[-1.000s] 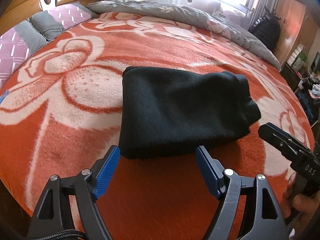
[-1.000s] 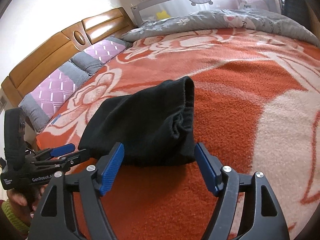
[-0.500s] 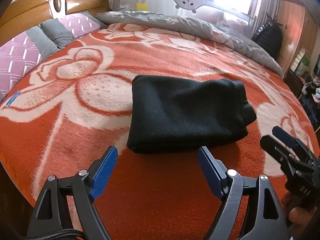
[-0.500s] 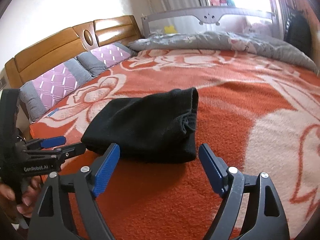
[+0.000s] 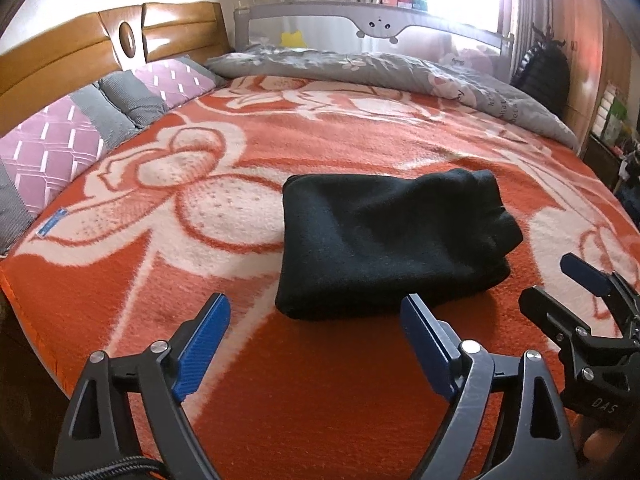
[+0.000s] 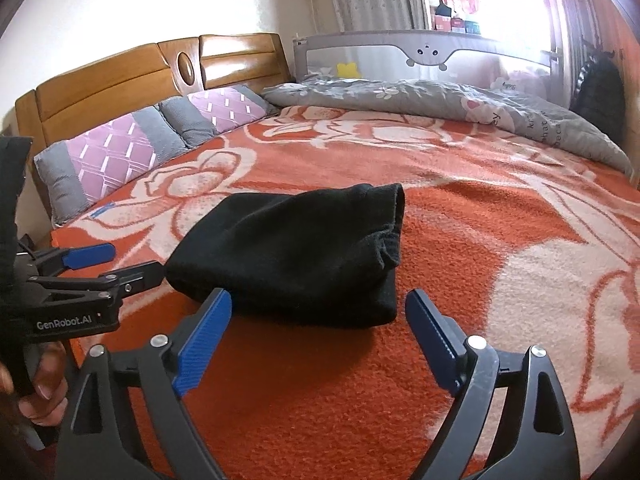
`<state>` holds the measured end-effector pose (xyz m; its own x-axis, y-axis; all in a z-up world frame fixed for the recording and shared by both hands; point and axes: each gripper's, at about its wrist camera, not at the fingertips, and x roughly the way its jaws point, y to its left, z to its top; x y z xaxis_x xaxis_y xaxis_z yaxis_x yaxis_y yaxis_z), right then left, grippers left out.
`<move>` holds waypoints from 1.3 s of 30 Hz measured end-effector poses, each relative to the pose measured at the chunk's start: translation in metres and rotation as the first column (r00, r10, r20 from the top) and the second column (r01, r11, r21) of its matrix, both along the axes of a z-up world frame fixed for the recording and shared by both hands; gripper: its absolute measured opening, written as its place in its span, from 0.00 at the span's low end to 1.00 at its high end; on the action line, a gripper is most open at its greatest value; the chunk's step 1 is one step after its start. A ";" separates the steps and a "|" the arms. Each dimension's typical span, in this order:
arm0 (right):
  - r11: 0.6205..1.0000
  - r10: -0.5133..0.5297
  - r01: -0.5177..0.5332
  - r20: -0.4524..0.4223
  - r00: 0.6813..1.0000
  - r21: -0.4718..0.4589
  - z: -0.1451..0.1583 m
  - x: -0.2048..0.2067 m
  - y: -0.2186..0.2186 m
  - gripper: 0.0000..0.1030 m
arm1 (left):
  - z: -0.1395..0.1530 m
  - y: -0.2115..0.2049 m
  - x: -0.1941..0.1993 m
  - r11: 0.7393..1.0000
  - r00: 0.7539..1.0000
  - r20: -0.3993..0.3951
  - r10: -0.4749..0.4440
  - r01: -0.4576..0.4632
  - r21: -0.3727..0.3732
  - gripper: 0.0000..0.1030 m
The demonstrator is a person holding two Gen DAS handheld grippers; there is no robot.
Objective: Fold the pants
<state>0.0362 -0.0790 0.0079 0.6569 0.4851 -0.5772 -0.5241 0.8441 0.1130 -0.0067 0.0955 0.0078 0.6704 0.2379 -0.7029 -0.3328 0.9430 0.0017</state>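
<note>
The black pants (image 5: 384,240) lie folded into a compact bundle on the orange flowered blanket (image 5: 320,392). Their bunched end is to the right in the left wrist view. My left gripper (image 5: 313,300) hovers just short of the bundle's near edge. Its jaws are opening, with nothing pressed between the blue pads. In the right wrist view the pants (image 6: 296,248) lie just ahead of my right gripper (image 6: 319,296), whose jaws are also opening and hold nothing. Each gripper shows in the other's view: the right gripper (image 5: 556,280) beside the bunched end, the left gripper (image 6: 134,260) at the folded corner.
Purple and grey pillows (image 5: 60,148) line a wooden headboard (image 5: 80,52) at the left. A grey quilt (image 5: 380,68) lies along the far side under a grey bed rail (image 5: 372,20). The bed's near edge (image 5: 24,312) drops off at the lower left. A hand (image 6: 44,384) holds the left gripper.
Both grippers have drawn back a little from the pants and tipped upward, showing more of the room. Their jaws have spread wider. The pants have stayed where they were.
</note>
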 end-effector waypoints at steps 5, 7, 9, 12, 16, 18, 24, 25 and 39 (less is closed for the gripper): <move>1.000 -0.026 0.026 -0.005 1.000 -0.013 -0.007 0.003 0.001 0.90 | -0.009 0.002 0.000 1.000 1.000 0.011 0.018 -0.018 0.012 0.87; 0.999 -0.029 0.029 -0.007 1.000 -0.014 -0.009 0.004 0.001 0.90 | -0.014 0.003 0.002 1.000 1.000 0.006 0.021 -0.021 0.021 0.88; 1.000 -0.027 0.027 -0.007 1.000 -0.016 -0.012 0.004 0.003 0.90 | -0.019 0.003 0.004 0.999 1.000 0.000 0.021 -0.021 0.025 0.89; 0.999 -0.023 0.023 0.008 1.000 -0.022 -0.017 0.003 0.005 0.91 | -0.026 0.004 0.005 0.999 1.000 -0.005 0.022 -0.022 0.029 0.90; 0.999 -0.020 0.020 0.017 1.000 -0.026 -0.025 0.005 0.010 0.91 | -0.033 0.003 0.006 0.999 1.000 -0.012 0.020 -0.020 0.036 0.90; 0.999 -0.021 0.022 0.018 1.000 -0.023 -0.027 0.007 0.013 0.91 | -0.035 0.002 0.007 0.999 1.000 -0.014 0.015 -0.015 0.042 0.90; 1.000 0.002 -0.001 0.059 0.998 -0.018 -0.025 0.009 0.023 0.91 | -0.040 0.001 0.009 0.999 1.000 -0.020 0.009 -0.008 0.039 0.91; 1.000 0.006 -0.005 0.062 0.998 -0.023 -0.026 0.009 0.025 0.91 | -0.040 0.001 0.009 0.999 1.000 -0.022 0.014 -0.013 0.042 0.92; 0.999 0.010 -0.007 0.053 0.999 -0.048 -0.031 0.008 0.029 0.91 | -0.040 0.007 0.009 0.998 0.999 -0.015 0.031 -0.030 0.055 0.92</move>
<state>0.0439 -0.0502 -0.0235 0.6832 0.4633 -0.5644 -0.5356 0.8434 0.0440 0.0028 0.1024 -0.0322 0.6510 0.2967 -0.6987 -0.3610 0.9307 0.0588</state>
